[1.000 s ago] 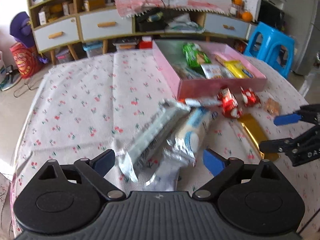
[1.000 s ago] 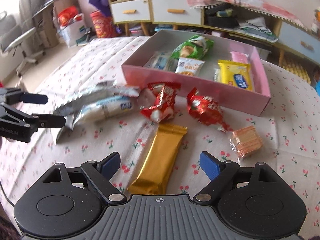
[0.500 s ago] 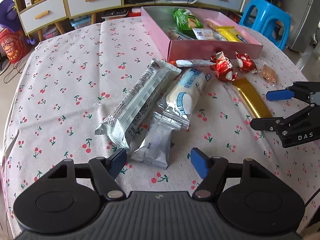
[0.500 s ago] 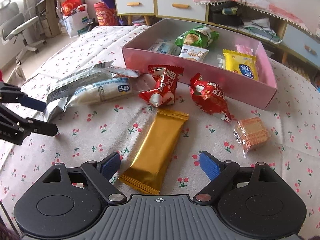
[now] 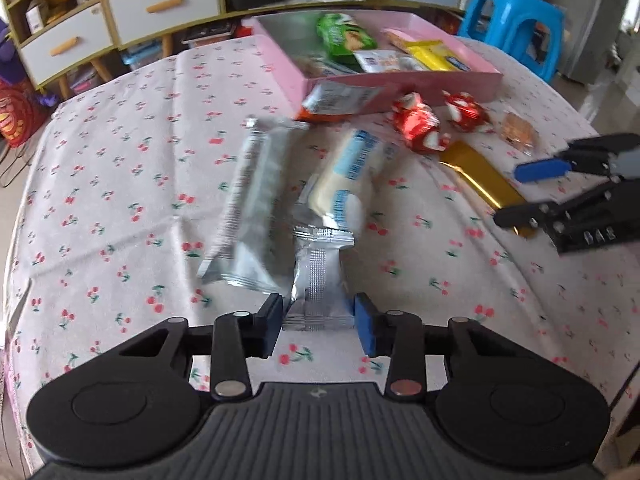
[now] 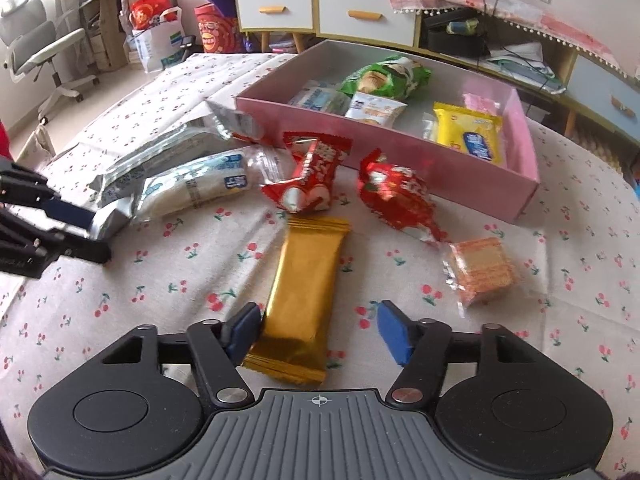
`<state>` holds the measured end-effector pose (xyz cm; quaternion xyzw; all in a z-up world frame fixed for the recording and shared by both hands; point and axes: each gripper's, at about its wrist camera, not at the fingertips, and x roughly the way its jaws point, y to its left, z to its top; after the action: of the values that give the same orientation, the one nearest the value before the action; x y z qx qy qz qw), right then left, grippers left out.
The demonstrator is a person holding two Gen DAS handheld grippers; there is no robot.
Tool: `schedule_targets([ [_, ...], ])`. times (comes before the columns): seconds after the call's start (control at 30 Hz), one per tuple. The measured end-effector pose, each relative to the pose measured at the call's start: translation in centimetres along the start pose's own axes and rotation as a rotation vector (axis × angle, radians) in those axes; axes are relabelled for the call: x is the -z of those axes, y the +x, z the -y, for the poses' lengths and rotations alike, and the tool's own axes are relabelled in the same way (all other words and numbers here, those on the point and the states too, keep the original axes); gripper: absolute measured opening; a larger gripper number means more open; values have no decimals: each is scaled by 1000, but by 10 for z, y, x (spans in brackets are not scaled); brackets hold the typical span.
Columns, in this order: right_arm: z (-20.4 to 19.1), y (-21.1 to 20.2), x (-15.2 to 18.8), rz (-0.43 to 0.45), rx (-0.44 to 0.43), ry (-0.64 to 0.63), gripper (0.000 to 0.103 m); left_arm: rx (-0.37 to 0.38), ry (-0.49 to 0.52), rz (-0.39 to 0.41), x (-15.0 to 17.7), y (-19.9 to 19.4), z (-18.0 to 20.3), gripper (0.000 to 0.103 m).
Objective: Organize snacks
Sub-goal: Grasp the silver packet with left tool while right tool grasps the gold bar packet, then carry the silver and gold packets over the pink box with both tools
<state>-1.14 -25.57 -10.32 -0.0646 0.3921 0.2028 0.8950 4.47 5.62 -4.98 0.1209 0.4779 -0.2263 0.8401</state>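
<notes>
My left gripper [image 5: 319,330] has its jaws narrowed around the near end of a small silver packet [image 5: 320,280] lying on the cherry-print cloth; the pads sit at its edges, contact unclear. Beyond lie a long silver bar [image 5: 252,208] and a white-blue cream roll [image 5: 348,176]. My right gripper [image 6: 316,330] is open astride the near end of a gold bar [image 6: 304,292]; its left finger [image 6: 240,330] is beside the wrapper. A pink box [image 6: 400,148] holds several snacks.
Two red candy packs [image 6: 310,180] [image 6: 400,196] and an orange wafer pack [image 6: 480,268] lie before the box. A silver-orange packet [image 5: 340,102] leans on the box's front wall. A blue stool [image 5: 516,28] and drawers [image 6: 368,16] stand behind the table.
My left gripper has moved forward and its jaws have narrowed around the small silver packet. My right gripper has moved forward over the gold bar's near end and narrowed a little.
</notes>
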Motion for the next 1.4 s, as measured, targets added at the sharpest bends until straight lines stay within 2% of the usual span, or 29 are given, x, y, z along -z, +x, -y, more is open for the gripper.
schedule_targets([
  [0.23,20,-10,10,-10,8,-2,58,58,17,-8,6,-3,13,36],
  [0.33,24,-14,14,-6,-12,-15,59,65,22,1,7,-3,20,41],
  [0.47,22,-10,11,-1,-48,-42,61,64,62,-5,7,1,33,56],
  [0.53,21,-6,8,-1,-54,-63,63,54,77,-2,6,2,37,56],
  [0.6,20,-3,3,-1,-57,-60,63,47,70,1,5,3,38,54],
  [0.83,11,3,-4,6,-56,-77,60,14,7,14,1,3,35,35],
  [0.97,7,2,-6,5,-69,-83,35,8,-33,9,-2,4,34,32],
  [1.07,7,1,-8,-5,-76,-69,28,14,-56,4,-4,4,34,31],
  [1.4,18,-14,-15,-27,-159,64,28,95,-94,1,-9,0,39,28],
])
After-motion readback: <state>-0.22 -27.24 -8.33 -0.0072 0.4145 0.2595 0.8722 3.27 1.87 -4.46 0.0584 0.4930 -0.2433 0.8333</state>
